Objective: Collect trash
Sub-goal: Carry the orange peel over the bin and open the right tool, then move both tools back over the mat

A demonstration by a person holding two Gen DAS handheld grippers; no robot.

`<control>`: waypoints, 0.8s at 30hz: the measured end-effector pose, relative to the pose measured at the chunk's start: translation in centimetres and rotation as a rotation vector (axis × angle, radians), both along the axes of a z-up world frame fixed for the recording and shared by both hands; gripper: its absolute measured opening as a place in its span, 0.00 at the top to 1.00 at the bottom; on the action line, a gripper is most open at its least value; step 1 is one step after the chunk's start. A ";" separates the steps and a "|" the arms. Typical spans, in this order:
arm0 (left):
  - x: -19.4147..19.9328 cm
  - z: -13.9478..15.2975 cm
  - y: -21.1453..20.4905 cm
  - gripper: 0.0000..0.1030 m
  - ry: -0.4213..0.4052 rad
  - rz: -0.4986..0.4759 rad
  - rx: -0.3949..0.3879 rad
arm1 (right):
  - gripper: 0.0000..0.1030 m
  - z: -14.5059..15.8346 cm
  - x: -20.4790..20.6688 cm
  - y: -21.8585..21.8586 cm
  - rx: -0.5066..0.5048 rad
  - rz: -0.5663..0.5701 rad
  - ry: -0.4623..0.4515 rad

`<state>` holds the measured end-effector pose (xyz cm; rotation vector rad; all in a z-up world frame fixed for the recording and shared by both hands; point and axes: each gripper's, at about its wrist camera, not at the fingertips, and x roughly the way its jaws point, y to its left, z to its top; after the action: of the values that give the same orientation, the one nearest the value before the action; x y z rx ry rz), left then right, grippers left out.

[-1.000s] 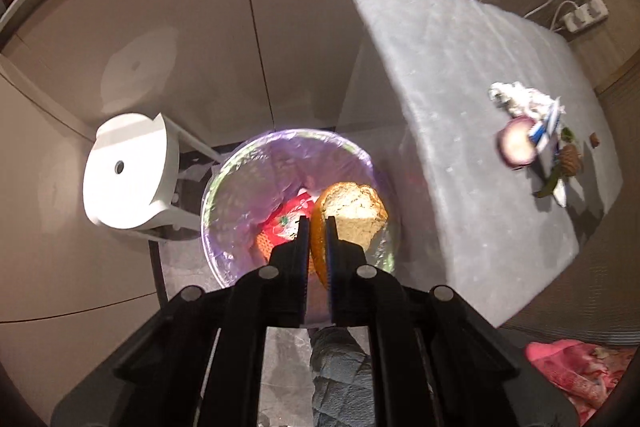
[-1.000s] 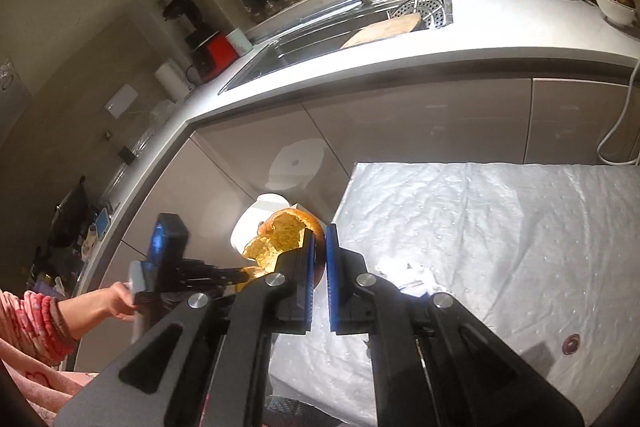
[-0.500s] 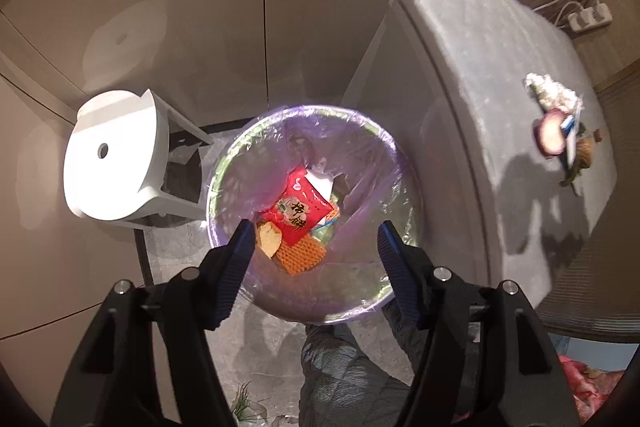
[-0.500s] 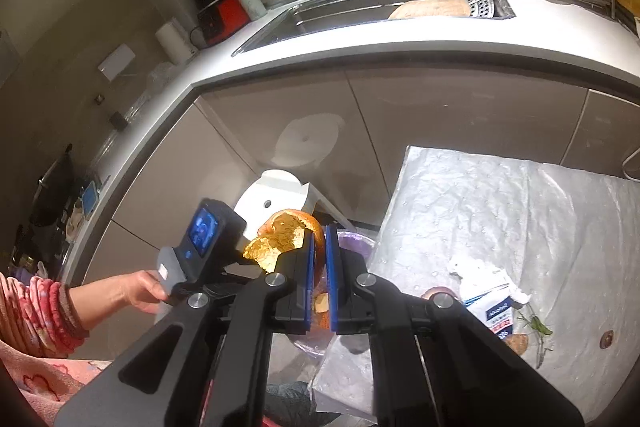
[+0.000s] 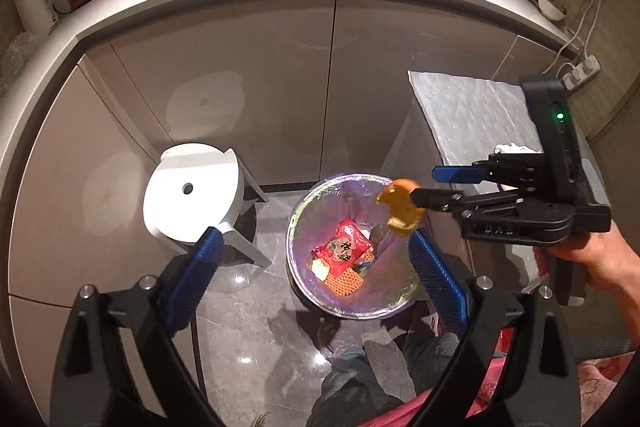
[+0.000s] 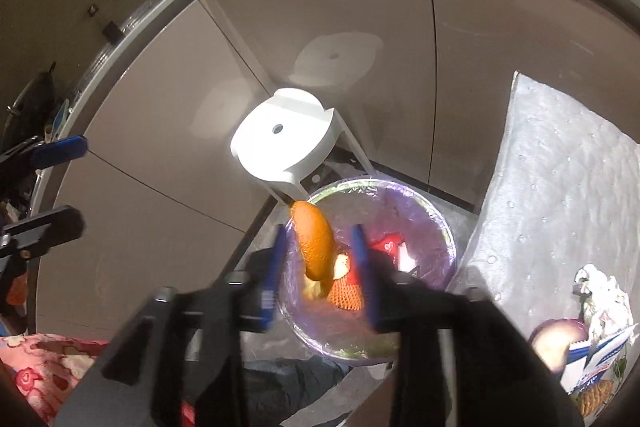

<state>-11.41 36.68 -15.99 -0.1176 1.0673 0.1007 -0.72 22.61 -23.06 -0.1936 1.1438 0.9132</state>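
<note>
Purple-tinted plastic lines the round trash bin [image 5: 352,301] on the grey stone floor, right at the foot of the kitchen cabinets, and that's where the action is. Down in the bottom of it I can see a red snack wrapper [image 5: 342,253] and a piece of orange foam netting [image 5: 346,281].

The right gripper [image 6: 320,255] is over the bin with its blue pads spread; its jaws have just been opening. The orange peel [image 6: 314,245] sits in the gap between them, above the bin's near rim. From the left wrist view it looks close to the lower finger, but I can't tell if it's touching or already loose; the pads aren't pinching it.

The left gripper [image 5: 316,271] hangs higher over the same bin, jaws also just opened very wide, nothing between them, just the bin far below.

A white round stool [image 5: 194,193] stands just beside the bin on the cabinet side. On the other side is a low table under a silvery padded cover [image 6: 560,187], and at its near corner there's more rubbish: crumpled tissue [image 6: 600,283], a purple onion half [image 6: 554,341] and a blue and white carton [image 6: 596,355].
</note>
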 end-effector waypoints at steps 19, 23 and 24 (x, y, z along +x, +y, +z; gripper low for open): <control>5.7 2.4 -13.4 0.12 -0.069 -0.229 -0.023 | 0.24 11.5 2.6 -24.9 0.095 -0.417 -0.168; 7.5 2.0 -18.8 0.12 -0.073 -0.328 -0.049 | 0.24 10.6 2.6 -32.6 0.036 -0.548 -0.166; 7.9 1.7 -19.9 0.12 -0.073 -0.348 -0.053 | 0.24 10.2 2.6 -34.1 0.025 -0.576 -0.159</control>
<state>-3.48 16.75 -14.33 0.0182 1.0033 -0.2441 1.90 -11.48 -12.84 0.0842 0.9636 0.3930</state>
